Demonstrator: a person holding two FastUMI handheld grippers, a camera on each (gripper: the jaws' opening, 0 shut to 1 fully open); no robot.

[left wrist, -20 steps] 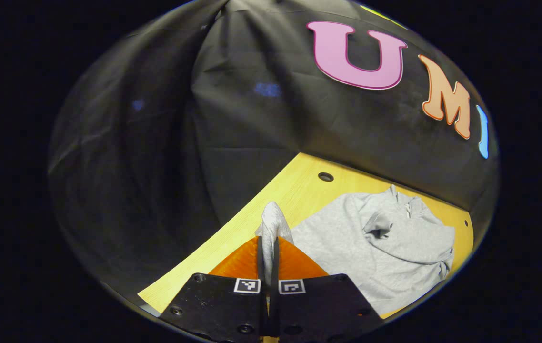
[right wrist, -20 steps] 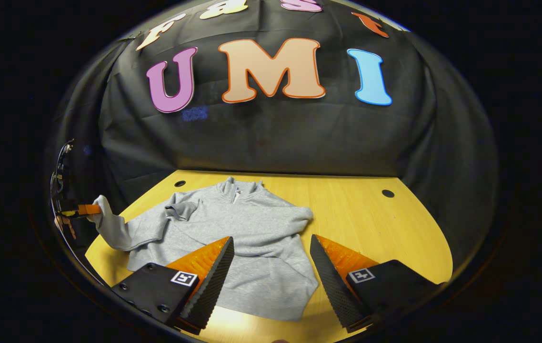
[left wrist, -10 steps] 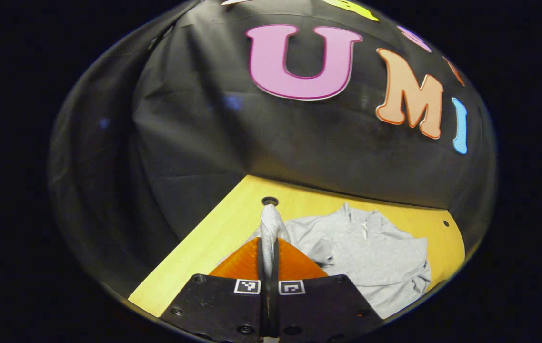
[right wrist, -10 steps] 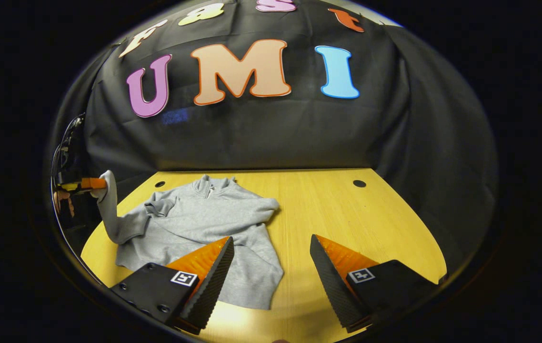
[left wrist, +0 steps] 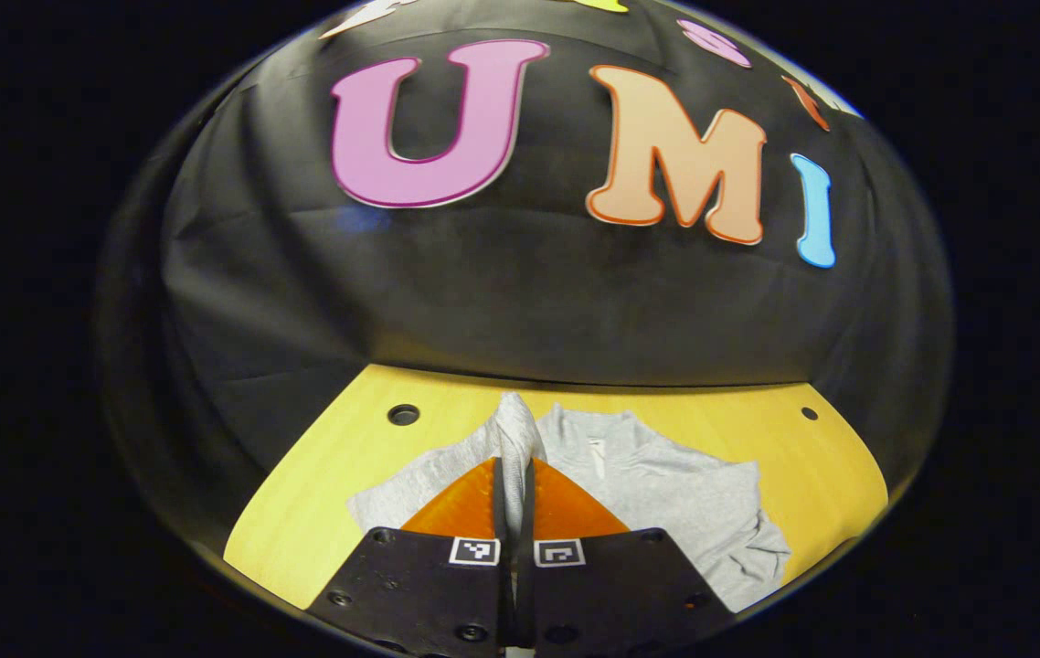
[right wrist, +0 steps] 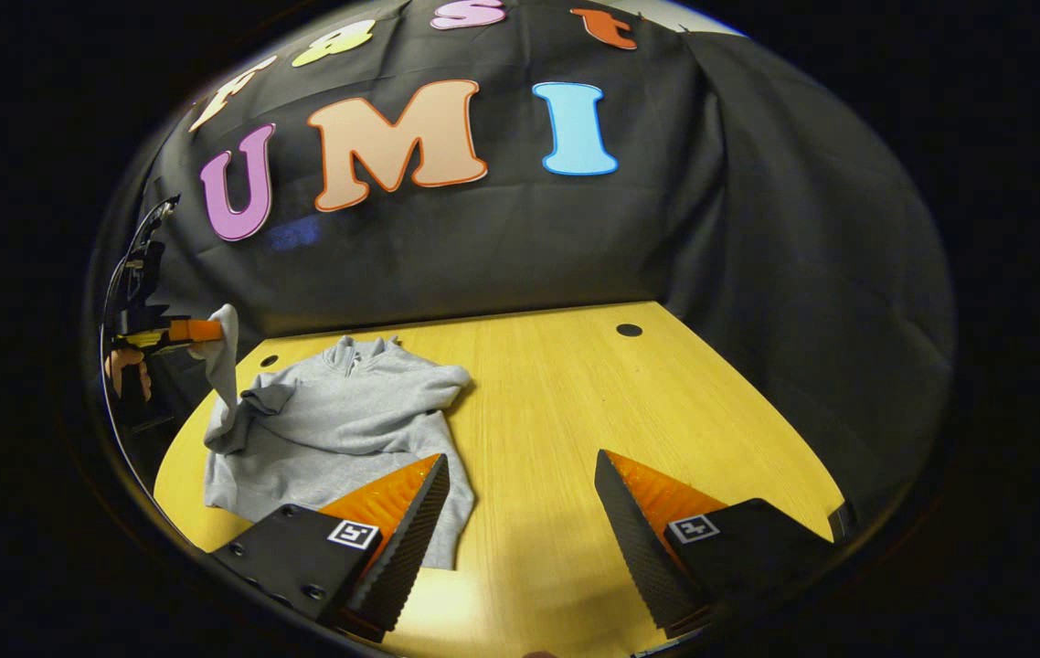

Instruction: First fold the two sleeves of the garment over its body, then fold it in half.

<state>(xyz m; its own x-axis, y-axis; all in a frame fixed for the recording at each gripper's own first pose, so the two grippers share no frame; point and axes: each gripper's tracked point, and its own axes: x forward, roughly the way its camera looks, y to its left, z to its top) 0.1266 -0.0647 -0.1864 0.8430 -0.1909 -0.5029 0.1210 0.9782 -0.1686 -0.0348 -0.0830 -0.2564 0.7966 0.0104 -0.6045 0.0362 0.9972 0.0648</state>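
- Sweatshirt (right wrist: pixel 337 429): grey, with a short zip collar; lies on the left part of the table, collar toward the booth's wall, body rumpled rather than flat.
- Right sleeve (right wrist: pixel 433 379): already lies folded across the chest, its fold at the shoulder nearest mid-table.
- Left sleeve (right wrist: pixel 223 361): lifted off the table by its cuff, hanging in a slack curve down to the shoulder.
- Handling, as a judgement: soft, limp knit, light, not slippery, nothing to break. It drapes and bunches, so a pinch at an edge carries the rest along loosely. Cuffs, hem corners and shoulder seams look like the best places to grasp; a pinch mid-panel would likely gather a lump.
- Left gripper (left wrist: pixel 514 457): clenched on the cuff of the left sleeve, cloth standing up between its closed fingers, held above the garment's near shoulder.
- Right gripper (right wrist: pixel 520 498): released, fingers spread wide, grasping nothing; it hovers over bare wood just beside the sweatshirt's hem.
- Table (right wrist: pixel 630 411): yellow wood, with small round holes near the back edge.
- Hand (right wrist: pixel 125 370): a person's, behind the left gripper at the far left of the right gripper view.
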